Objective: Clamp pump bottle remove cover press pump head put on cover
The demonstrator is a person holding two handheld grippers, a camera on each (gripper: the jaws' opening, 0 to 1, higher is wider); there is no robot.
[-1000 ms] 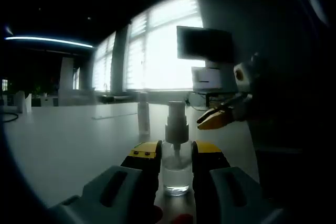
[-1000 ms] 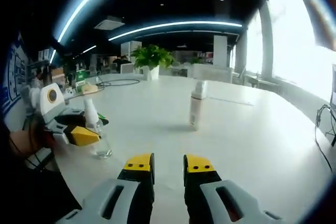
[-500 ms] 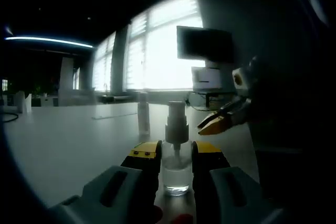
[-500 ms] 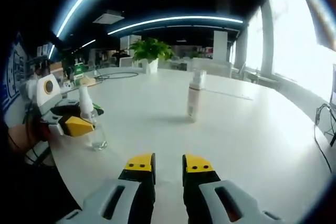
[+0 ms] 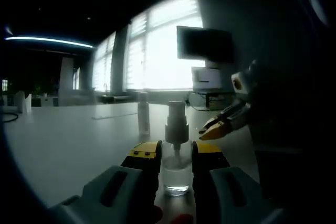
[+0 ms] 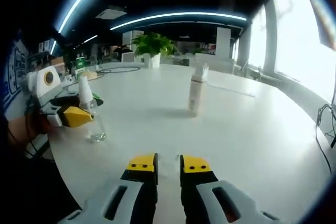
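The pump bottle point(image 5: 176, 153) stands upright at lower centre of the left gripper view, its clear body on the white bench point(image 5: 68, 140) and its pump head point(image 5: 177, 114) bare on top, no cover on it. My left gripper point(image 5: 176, 156) has its yellow-tipped fingers point(image 5: 144, 153) pressed against both sides of the glass, clamped low on the body so the neck and pump head stay free above them. I judge that grip is there to keep the bottle from skidding or tipping when something pushes down from above.

In the right gripper view the same bottle point(image 6: 90, 116) sits at the left of the frame, held by that other gripper. My right gripper point(image 6: 168, 163) sits at bottom centre over bare bench point(image 6: 252, 129), its fingers point(image 6: 142, 163) nearly together with a thin gap and nothing between them. From the left gripper view it hangs right of centre, near the pump head but clear of it.

Further back a second, taller bottle point(image 6: 196, 92) stands alone mid-bench, well apart. A potted plant point(image 6: 152, 51) sits at the far edge, upper centre, and a dark monitor point(image 5: 205, 45) stands against the bright windows point(image 5: 163, 51).
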